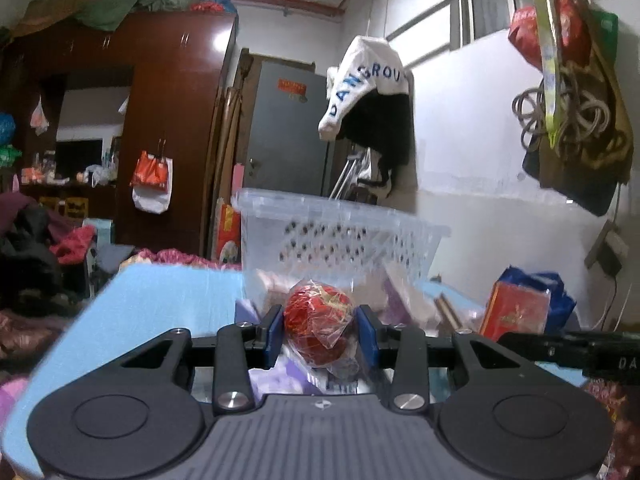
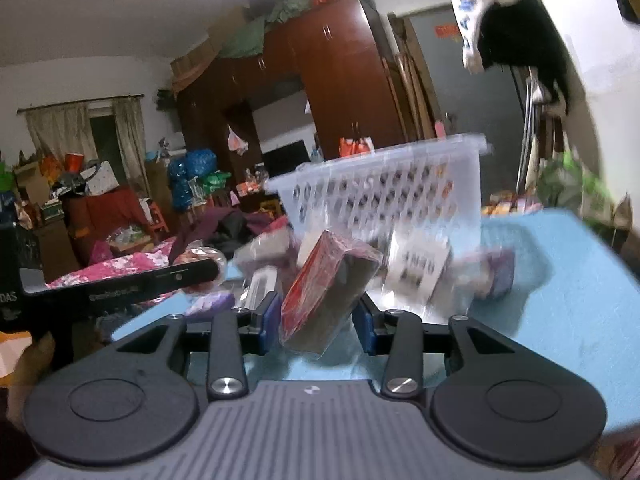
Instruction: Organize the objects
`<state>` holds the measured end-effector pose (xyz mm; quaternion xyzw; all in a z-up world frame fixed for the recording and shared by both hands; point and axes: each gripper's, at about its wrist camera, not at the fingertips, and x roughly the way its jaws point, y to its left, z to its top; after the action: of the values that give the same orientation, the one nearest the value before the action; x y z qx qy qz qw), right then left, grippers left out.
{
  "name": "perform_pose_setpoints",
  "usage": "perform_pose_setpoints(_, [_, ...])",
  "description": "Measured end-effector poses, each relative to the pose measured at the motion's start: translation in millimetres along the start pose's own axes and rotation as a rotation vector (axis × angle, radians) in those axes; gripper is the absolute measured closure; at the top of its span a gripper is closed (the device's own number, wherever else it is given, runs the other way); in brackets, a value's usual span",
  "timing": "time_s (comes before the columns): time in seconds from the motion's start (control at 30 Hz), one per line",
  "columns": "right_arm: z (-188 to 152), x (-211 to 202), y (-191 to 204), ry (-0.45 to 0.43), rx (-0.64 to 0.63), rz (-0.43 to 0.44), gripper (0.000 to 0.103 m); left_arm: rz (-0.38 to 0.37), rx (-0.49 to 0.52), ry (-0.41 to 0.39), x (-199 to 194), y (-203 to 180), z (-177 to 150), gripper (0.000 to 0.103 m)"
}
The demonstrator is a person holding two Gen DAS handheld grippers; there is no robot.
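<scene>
Both grippers are loaded: the right gripper clamps a plastic-wrapped red and brown box, the left gripper a wrapped red ball. The perforated translucent plastic basket ahead awaits both; several packets remain scattered on the blue table.

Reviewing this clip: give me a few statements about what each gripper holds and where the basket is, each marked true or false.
1. The left gripper is shut on a red wrapped ball. True.
2. The right gripper is empty. False: it holds a wrapped red and brown box.
3. The white basket stands beyond both grippers on the blue table. True.
4. The basket's wall is solid. False: it is perforated with rows of holes.
5. The ball is already in the basket. False: it is between the left gripper's fingers, in front of the basket.
</scene>
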<state>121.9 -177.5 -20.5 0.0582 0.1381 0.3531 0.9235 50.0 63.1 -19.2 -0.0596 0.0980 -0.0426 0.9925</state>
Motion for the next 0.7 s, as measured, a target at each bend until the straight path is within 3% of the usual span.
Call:
perform_pose_setpoints(0.17, [58.0, 16.2, -0.1, -0.065, -0.147, -0.079, 0.06, -0.044, 0.001, -0.023, 32.3, 0.0, 53.2, 0.06])
perform_pose_setpoints(0.27, [97.7, 53.7, -7.4, -0.083, -0.242, -0.158, 0.06, -0.059, -0.012, 0.01, 77.8, -0.7, 95.4, 0.06])
perform_pose_setpoints(0.37, [123.8, 97.2, -21.7, -0.046, -0.286, -0.196, 0.06, -0.022, -0.024, 0.062, 132.2, 2.0, 126.6, 0.06])
perform_pose_setpoints(0.57, [134.6, 141.1, -31.6, -0.006, -0.333, -0.179, 0.059, 0.026, -0.074, 0.156, 192.8, 9.3, 131.9, 0.057])
perform_pose_setpoints(0.6, [132.2, 142.4, -30.3, -0.005, -0.334, -0.178, 0.056, 0.018, -0.075, 0.148, 193.8, 9.2, 130.2, 0.053])
perform_pose_setpoints(0.63, [131.1, 143.8, -30.0, -0.004, -0.333, -0.182, 0.035, 0.016, -0.075, 0.135, 192.3, 10.2, 129.1, 0.034])
perform_pose_setpoints(0.67, [129.4, 142.3, -30.9, 0.0, -0.328, -0.185, 0.015, 0.024, -0.067, 0.122, 189.9, 10.6, 129.1, 0.007])
perform_pose_setpoints(0.7, [126.8, 138.6, -30.0, -0.001, -0.327, -0.201, 0.002, 0.044, -0.05, 0.11, 186.3, 10.4, 127.4, 0.0])
